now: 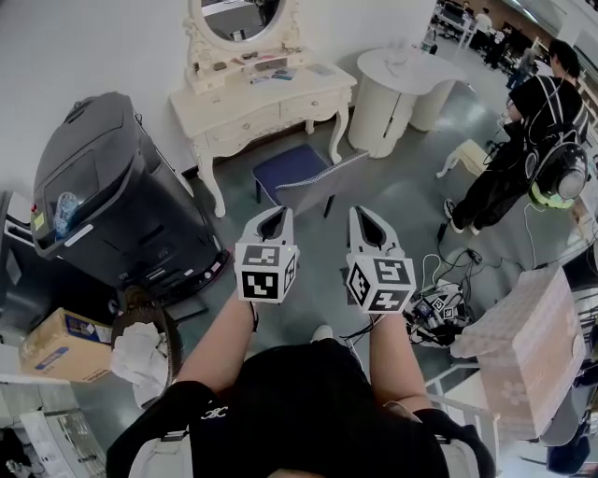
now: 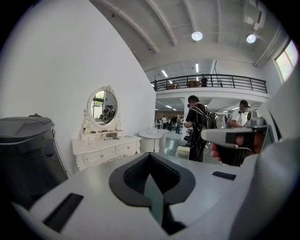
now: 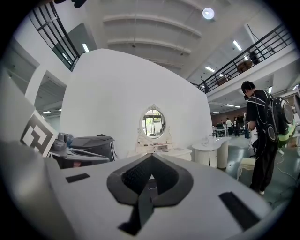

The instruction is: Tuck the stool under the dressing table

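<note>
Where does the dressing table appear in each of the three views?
Head view: dressing table at top centre.
Left gripper view: dressing table left of centre.
Right gripper view: dressing table near the centre.
Shared landmark: its oval mirror.

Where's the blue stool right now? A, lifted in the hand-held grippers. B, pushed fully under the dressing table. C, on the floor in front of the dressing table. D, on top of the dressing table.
C: the blue stool stands on the floor in front of the dressing table, apart from the left hand-held gripper and right hand-held gripper, both shut and empty.
</note>
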A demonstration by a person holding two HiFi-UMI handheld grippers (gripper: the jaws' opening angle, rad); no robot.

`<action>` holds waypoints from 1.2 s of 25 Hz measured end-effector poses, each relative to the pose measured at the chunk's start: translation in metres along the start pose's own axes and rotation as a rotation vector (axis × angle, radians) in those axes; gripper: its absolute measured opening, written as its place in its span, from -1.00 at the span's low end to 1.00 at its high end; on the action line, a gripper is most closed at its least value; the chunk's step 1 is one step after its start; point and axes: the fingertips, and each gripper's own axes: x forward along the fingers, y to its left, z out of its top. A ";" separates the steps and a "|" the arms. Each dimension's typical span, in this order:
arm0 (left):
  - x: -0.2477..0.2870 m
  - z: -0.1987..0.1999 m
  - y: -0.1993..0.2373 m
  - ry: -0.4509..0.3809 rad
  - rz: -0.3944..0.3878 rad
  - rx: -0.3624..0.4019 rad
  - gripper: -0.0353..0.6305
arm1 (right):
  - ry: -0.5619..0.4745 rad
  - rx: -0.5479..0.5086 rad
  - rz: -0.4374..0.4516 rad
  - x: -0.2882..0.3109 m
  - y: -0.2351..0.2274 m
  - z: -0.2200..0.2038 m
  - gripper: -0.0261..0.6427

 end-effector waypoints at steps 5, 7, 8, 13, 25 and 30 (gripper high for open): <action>0.030 -0.002 -0.013 0.049 -0.004 0.011 -0.91 | 0.005 -0.004 0.006 0.011 -0.033 0.002 -0.90; 0.041 -0.001 -0.018 0.054 0.002 0.009 -0.91 | 0.011 -0.005 0.008 0.014 -0.048 0.001 -0.90; 0.047 0.000 -0.021 0.055 0.008 0.008 -0.91 | 0.017 -0.008 0.009 0.016 -0.056 0.000 -0.90; 0.075 0.006 -0.032 0.056 0.040 0.008 -0.91 | 0.035 -0.013 0.018 0.030 -0.089 0.001 -0.90; 0.112 -0.011 -0.045 0.107 0.101 0.010 -0.91 | 0.071 -0.004 0.106 0.047 -0.133 -0.016 -0.90; 0.126 -0.022 -0.042 0.127 0.104 -0.024 -0.91 | 0.109 -0.016 0.116 0.054 -0.145 -0.033 -0.90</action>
